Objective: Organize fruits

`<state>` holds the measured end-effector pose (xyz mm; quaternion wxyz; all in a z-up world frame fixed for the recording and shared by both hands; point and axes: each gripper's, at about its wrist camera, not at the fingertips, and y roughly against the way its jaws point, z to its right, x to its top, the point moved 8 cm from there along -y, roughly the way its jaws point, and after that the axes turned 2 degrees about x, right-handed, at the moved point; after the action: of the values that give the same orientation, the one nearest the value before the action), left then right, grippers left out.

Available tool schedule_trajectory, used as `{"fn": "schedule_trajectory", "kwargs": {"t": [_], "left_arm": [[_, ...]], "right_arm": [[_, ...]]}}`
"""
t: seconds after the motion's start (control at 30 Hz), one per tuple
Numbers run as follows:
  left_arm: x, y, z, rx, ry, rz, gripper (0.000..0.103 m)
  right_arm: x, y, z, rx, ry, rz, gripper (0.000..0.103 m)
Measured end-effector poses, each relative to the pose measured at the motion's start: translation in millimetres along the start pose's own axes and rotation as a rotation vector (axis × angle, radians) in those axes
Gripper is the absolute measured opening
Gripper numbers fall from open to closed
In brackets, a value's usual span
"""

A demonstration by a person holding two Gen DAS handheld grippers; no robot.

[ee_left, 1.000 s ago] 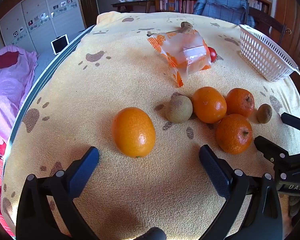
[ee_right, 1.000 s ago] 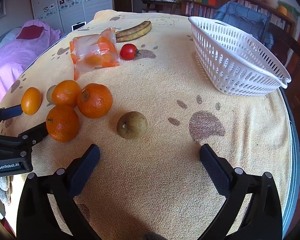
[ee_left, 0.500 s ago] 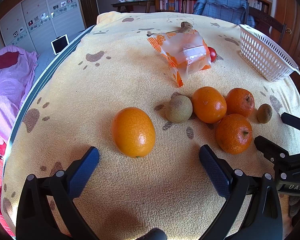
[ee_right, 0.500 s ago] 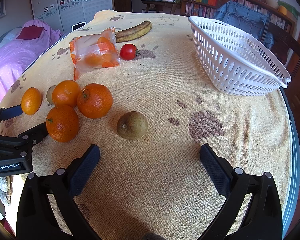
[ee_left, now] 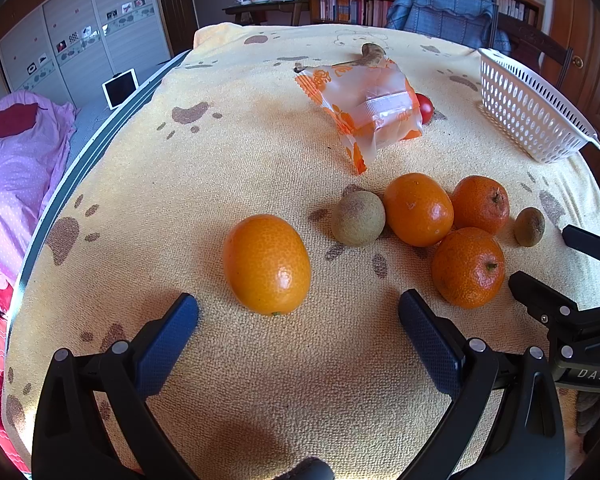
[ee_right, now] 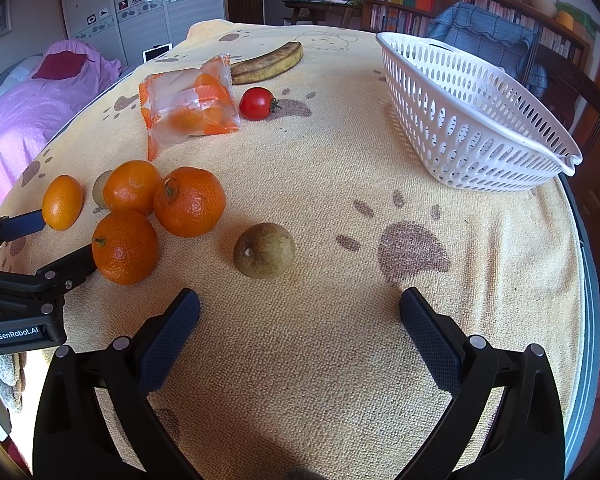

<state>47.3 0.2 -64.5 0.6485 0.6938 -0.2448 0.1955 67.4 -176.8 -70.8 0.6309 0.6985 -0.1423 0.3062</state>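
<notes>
Two grippers: both hover low over the table with jaws spread wide and nothing between them, which suits a start before any fruit is picked.
Left gripper (ee_left: 298,330): aimed at the oval orange fruit (ee_left: 267,264), which lies just past the fingertips at about 12 o'clock, slightly toward the left finger; the wide gap looks set to take that fruit's width.
Right gripper (ee_right: 299,322): aimed at the brown-green round fruit (ee_right: 264,250), which sits alone just ahead at about 11 o'clock, apart from the cluster and so easy to close on without nudging neighbours.
Tangerine cluster: three tangerines (ee_right: 189,201) lie bunched together at 10 o'clock in the right wrist view, seemingly touching; a second brown-green fruit (ee_left: 358,218) rests against the far-left one.
Basket: white slotted basket (ee_right: 476,136) stands at 1 o'clock from the right gripper, well apart from all fruit; its inside shows no fruit, so it is judged the likely destination.
Far items: snack bag (ee_right: 190,102), red tomato (ee_right: 256,103) beside the bag and an overripe banana (ee_right: 268,64) lie toward 11 o'clock, beyond the cluster.
Surface: paw-print towel (ee_right: 340,152) covers the table; its pile probably keeps round fruit from rolling.
Task progress: no fruit gathered yet, by the look of it.
Risk: closing on a clustered tangerine could push its neighbours, so the loose fruits seem the sensible first picks.
</notes>
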Motion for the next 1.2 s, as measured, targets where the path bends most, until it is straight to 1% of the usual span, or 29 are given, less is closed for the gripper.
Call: {"fn": "schedule_trajectory", "kwargs": {"t": [0.97, 1.2], "left_arm": [[0.1, -0.1, -0.3, 0.005, -0.001, -0.001, 0.098], [1.2, 0.1, -0.5, 0.019, -0.011, 0.006, 0.098]], "right_arm": [[0.1, 0.3, -0.7, -0.002, 0.001, -0.001, 0.101], [0.0, 0.3, -0.7, -0.002, 0.001, 0.000, 0.101]]}}
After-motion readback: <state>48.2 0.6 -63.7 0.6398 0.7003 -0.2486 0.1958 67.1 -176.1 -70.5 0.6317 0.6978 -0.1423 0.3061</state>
